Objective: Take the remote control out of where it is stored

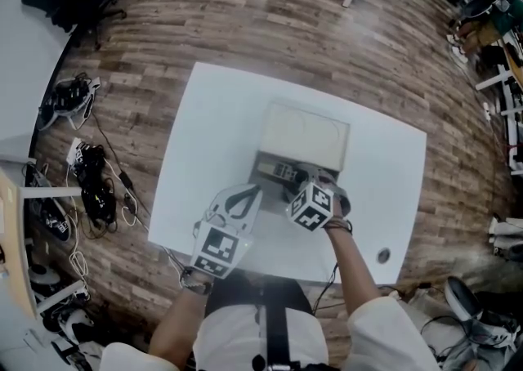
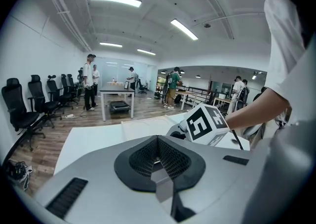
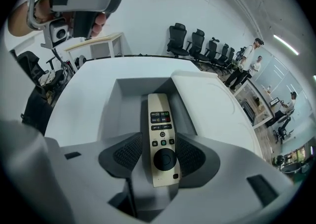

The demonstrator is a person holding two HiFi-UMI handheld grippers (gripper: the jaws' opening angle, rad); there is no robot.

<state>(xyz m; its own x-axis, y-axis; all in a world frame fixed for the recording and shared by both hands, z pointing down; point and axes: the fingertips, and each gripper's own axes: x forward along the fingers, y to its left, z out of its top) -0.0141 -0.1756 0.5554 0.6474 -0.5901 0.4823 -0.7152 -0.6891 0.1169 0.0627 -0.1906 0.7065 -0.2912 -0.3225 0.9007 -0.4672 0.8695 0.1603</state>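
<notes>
The right hand-held gripper (image 3: pixel 159 143) has its jaws spread wide either side of the remote control (image 3: pixel 159 119). The remote lies flat in the open grey box (image 3: pixel 111 112) on the white bench (image 3: pixel 81 90), and the pads seem just clear of it. The left hand-held gripper (image 2: pixel 158 141) hovers nearby, jaws pressed together, empty.

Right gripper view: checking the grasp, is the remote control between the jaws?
Yes, the remote control lies lengthwise between the open jaws.

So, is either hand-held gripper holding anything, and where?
Nothing held. The remote control lies ungripped between the open jaws of the right hand-held gripper; the left hand-held gripper is shut, empty.
</notes>
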